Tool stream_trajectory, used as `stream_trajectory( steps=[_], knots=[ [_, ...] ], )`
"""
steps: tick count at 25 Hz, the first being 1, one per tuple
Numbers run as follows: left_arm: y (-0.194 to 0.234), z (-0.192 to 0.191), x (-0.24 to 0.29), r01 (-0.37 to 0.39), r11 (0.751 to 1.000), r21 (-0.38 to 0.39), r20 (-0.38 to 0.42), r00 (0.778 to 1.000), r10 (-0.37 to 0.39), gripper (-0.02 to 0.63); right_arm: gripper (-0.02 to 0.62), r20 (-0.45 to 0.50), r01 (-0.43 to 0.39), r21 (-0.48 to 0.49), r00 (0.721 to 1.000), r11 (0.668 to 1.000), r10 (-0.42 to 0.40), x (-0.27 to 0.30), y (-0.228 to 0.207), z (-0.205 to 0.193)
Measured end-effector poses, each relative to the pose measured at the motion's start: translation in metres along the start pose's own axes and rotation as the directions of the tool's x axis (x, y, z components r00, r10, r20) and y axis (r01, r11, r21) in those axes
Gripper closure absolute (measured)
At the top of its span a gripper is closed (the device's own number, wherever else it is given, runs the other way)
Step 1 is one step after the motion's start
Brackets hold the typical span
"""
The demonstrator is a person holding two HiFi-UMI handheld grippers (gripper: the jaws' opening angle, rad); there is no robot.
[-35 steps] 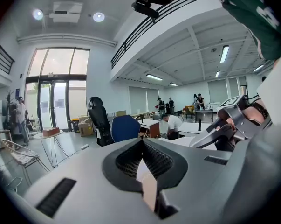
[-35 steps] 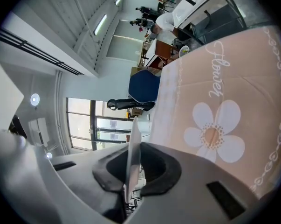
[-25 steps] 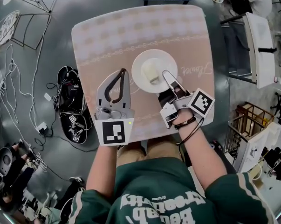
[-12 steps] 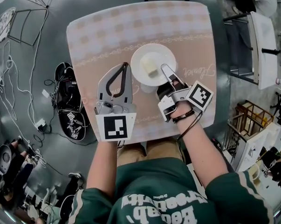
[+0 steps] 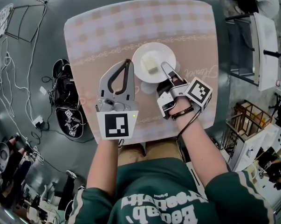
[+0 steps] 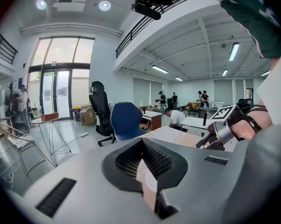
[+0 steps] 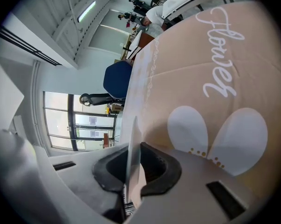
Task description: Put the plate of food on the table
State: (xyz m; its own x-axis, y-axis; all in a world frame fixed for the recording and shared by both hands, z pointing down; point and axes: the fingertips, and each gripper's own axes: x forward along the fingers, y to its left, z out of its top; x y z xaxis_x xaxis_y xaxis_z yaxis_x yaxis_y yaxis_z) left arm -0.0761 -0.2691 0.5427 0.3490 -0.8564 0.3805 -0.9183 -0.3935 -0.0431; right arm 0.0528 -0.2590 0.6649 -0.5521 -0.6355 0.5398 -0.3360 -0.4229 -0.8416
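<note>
Place: open-plan office-lab hall | Evidence: far blue office chair [image 6: 126, 120]; desks [image 6: 152, 118]; ceiling strip lights [image 6: 234, 52]; tall windows [image 6: 61, 76] left; floor cables [image 5: 20, 97]

The right hand-held gripper [image 5: 164, 69] has dropped closer to the counter [image 5: 98, 31], and the plate [image 5: 145, 55] went down with it. The left hand-held gripper [image 5: 127, 62] has sunk toward the counter too.

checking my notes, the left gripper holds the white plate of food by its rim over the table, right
Wrong gripper: the right gripper holds the white plate of food by its rim over the table, as the right gripper view shows.
</note>
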Motion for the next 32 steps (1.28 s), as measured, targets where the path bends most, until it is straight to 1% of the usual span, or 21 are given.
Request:
stream_trajectory(
  steps=[3,8,11,17,19,21,22,24,25,27,32],
  knots=[
    [-0.001,-0.002,0.002,0.0,1.0,-0.003,-0.004,1.0,0.0,0.597,0.563,0.013,0.015,0.014,1.0,1.0,-0.015,0.002,-0.003,0.003],
    [-0.004,0.001,-0.001,-0.006,1.0,0.007,0.008,1.0,0.006,0.597,0.564,0.028,0.006,0.033,1.0,0.999,-0.007,0.004,0.0,0.004],
    [0.002,-0.003,0.003,-0.011,1.0,0.015,-0.001,1.0,0.011,0.597,0.563,0.028,0.007,0.041,1.0,0.999,-0.009,0.015,0.001,0.005],
    [0.011,-0.009,0.011,-0.016,1.0,-0.002,-0.012,1.0,0.016,0.597,0.563,0.031,-0.005,0.035,1.0,0.999,0.004,0.037,0.008,0.007],
    [0.013,-0.009,0.012,-0.02,1.0,-0.008,-0.01,1.0,0.02,0.597,0.563,0.047,-0.005,0.052,0.999,0.999,0.002,0.04,0.009,0.009],
    [0.015,-0.01,0.012,-0.022,1.0,-0.018,-0.01,1.0,0.022,0.597,0.561,0.071,-0.021,0.09,0.997,0.996,0.014,0.041,0.008,0.01],
    [0.015,-0.011,0.011,-0.022,0.999,-0.022,-0.012,1.0,0.022,0.597,0.548,0.077,-0.022,0.102,0.997,0.995,0.014,0.041,0.008,0.01],
    [0.015,-0.014,0.011,-0.021,0.999,-0.027,-0.022,1.0,0.021,0.597,0.463,0.078,-0.004,0.093,0.997,0.996,-0.003,0.039,0.005,0.009],
    [0.015,-0.016,0.011,-0.021,0.999,-0.029,-0.029,0.999,0.02,0.597,0.44,0.076,0.005,0.081,0.997,0.997,-0.011,0.038,0.005,0.009],
    [0.014,-0.017,0.012,-0.019,0.999,-0.032,-0.038,0.999,0.018,0.597,0.419,0.085,0.022,0.058,0.996,0.998,-0.027,0.034,0.006,0.011],
    [0.009,-0.015,0.014,-0.011,1.0,-0.029,-0.036,0.999,0.009,0.597,0.407,0.127,0.088,0.011,0.988,0.996,-0.088,0.018,-0.005,0.02]
  ],
)
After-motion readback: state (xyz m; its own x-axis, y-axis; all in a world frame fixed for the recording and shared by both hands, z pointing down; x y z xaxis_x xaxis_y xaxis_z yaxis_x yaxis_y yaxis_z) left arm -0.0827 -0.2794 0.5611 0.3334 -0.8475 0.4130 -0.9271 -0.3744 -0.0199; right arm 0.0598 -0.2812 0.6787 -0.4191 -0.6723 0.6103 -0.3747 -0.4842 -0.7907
